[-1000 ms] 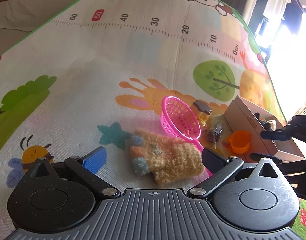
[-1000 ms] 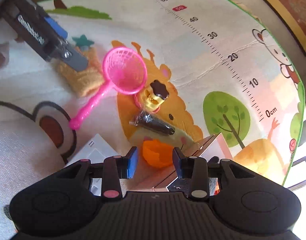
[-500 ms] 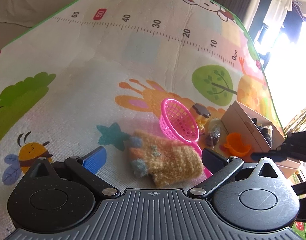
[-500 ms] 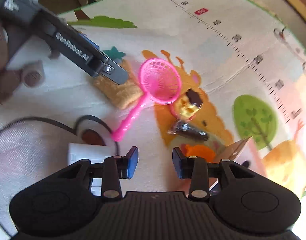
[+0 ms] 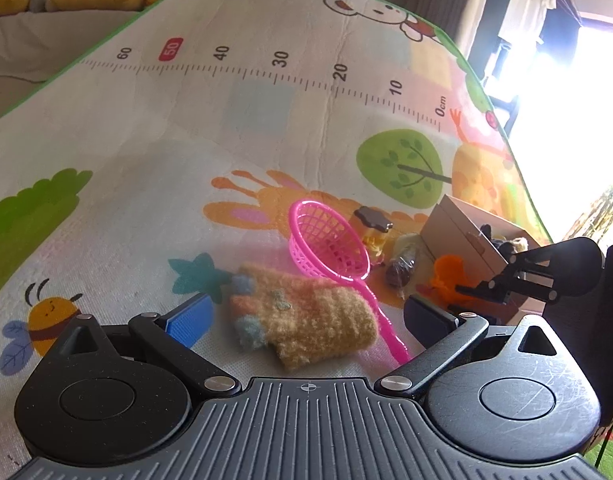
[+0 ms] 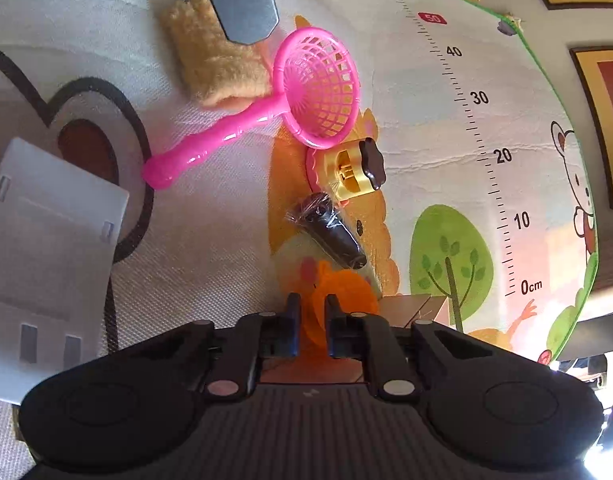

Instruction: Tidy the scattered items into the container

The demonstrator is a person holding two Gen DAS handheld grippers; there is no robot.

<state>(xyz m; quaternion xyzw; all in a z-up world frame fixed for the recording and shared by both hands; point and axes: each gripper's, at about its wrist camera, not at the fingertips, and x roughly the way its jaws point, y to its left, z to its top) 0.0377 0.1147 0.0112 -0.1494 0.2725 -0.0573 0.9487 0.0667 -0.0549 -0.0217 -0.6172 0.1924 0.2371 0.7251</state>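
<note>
Orange plastic shows between the right gripper (image 6: 311, 322)'s two fingers, which have closed in on the small orange cup (image 6: 342, 294) at the near edge of the cardboard box (image 5: 466, 236). The left gripper (image 5: 306, 318) hovers low over the play mat (image 5: 226, 120), its jaws spread wide on either side of the fuzzy tan glove (image 5: 306, 316), not pinching it. Just beyond the glove lies the pink toy strainer (image 5: 326, 244), its handle running alongside the wool. A yellow toy with a brown cap (image 6: 356, 170) and a dark wrapped item (image 6: 328, 230) lie between the strainer and the box. A white plastic piece (image 6: 46, 248) lies well apart, on the right gripper's left.
</note>
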